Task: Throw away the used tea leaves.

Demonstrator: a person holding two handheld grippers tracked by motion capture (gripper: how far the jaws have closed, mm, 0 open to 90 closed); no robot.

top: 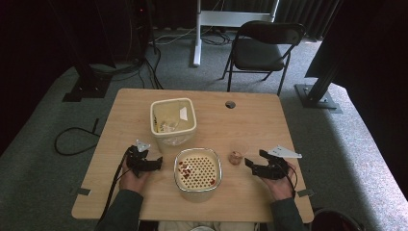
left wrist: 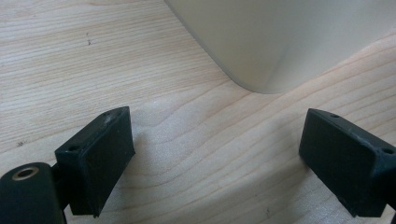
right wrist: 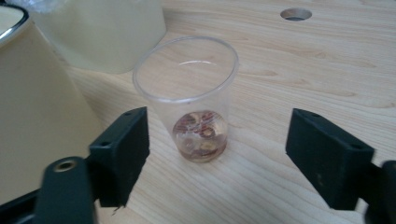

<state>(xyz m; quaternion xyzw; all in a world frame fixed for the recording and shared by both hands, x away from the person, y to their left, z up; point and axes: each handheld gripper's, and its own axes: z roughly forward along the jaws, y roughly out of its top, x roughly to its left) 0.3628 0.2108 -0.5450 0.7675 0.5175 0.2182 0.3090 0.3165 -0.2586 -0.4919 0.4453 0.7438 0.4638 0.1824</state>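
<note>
Right hand-held gripper [right wrist: 217, 154], jaws spread wide and empty, rests low on the tabletop [top: 260, 125] facing a clear cup [right wrist: 194, 100] just ahead, beside the perforated bowl [top: 197, 169]. Left hand-held gripper [left wrist: 217, 154], likewise open, faces a cream container [left wrist: 280, 37].

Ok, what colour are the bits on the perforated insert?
Red bits on a cream insert; high view.

Looking like a lab recording bay: wooden table [top: 250, 120] sitting on grey carpet [top: 43, 159], black rig posts [top: 320, 82] standing at 2 and 10 o'clock, folding chair [top: 262, 48] at 12
</note>
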